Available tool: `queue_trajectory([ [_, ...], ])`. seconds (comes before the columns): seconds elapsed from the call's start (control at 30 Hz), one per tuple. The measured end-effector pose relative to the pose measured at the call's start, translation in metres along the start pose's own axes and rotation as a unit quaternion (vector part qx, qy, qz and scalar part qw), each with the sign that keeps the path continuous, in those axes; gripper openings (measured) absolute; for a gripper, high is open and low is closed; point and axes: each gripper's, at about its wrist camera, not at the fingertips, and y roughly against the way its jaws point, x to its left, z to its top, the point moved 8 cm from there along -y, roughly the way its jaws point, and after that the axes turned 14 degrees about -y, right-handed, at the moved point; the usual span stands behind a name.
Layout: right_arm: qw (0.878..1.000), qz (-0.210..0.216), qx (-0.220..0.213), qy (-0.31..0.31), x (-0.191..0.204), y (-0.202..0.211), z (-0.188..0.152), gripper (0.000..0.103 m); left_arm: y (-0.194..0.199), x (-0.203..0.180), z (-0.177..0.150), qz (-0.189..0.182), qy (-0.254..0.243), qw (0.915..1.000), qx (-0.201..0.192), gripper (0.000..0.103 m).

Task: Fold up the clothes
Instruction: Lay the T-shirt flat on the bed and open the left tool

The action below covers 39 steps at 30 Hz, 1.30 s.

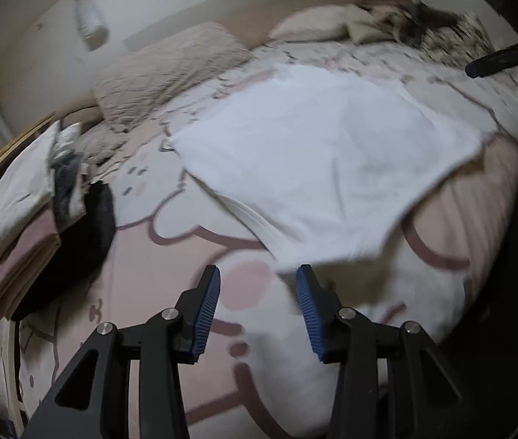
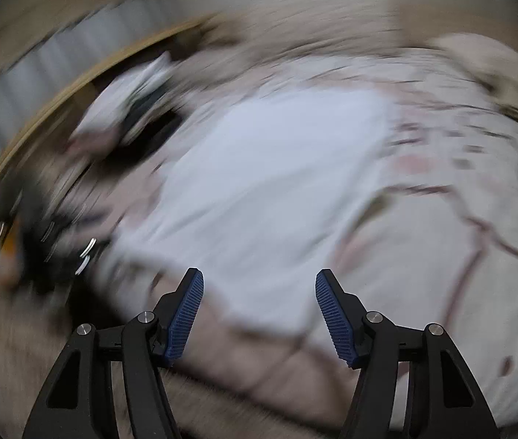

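Observation:
A white garment (image 1: 324,153) lies spread flat on a pink and white cartoon-print bedspread (image 1: 171,256). My left gripper (image 1: 257,274) is open and empty, just short of the garment's near edge. The garment also shows in the right wrist view (image 2: 269,183), which is heavily blurred. My right gripper (image 2: 259,278) is open and empty above the garment's near edge. A fingertip of the right gripper (image 1: 485,64) shows at the far right of the left wrist view.
A stack of folded clothes (image 1: 28,219) with a black item (image 1: 94,226) lies at the left of the bed. Pillows (image 1: 171,69) and a rumpled patterned cloth (image 1: 442,29) lie at the head. The bed's wooden frame (image 2: 39,117) runs along the left.

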Motion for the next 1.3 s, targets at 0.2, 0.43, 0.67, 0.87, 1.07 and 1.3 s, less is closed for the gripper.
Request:
queue_trajectory([
  [0.2, 0.984, -0.007, -0.011, -0.179, -0.070, -0.062, 0.056, 0.027, -0.008, 0.031, 0.010, -0.003, 0.079, 0.9968, -0.006, 0.043],
  [0.43, 0.962, 0.006, 0.013, -0.273, -0.088, -0.118, 0.071, 0.009, -0.013, 0.051, 0.005, -0.001, 0.133, 0.9911, 0.003, 0.043],
  [0.67, 0.965, -0.040, -0.047, -0.255, -0.092, -0.081, 0.082, 0.008, -0.028, 0.060, 0.000, 0.007, 0.146, 0.9890, 0.022, 0.043],
  [0.87, 0.969, -0.095, -0.024, -0.229, -0.109, -0.116, 0.064, 0.007, -0.067, 0.078, 0.001, -0.014, 0.204, 0.9778, 0.047, 0.043],
  [1.07, 0.973, -0.089, -0.060, -0.206, -0.110, -0.116, 0.057, 0.008, -0.113, 0.092, 0.008, -0.085, 0.284, 0.9528, 0.067, 0.043],
  [1.3, 0.969, -0.052, -0.065, -0.230, -0.119, -0.114, 0.055, 0.008, -0.163, 0.095, 0.038, -0.207, 0.370, 0.9033, 0.067, 0.021],
])
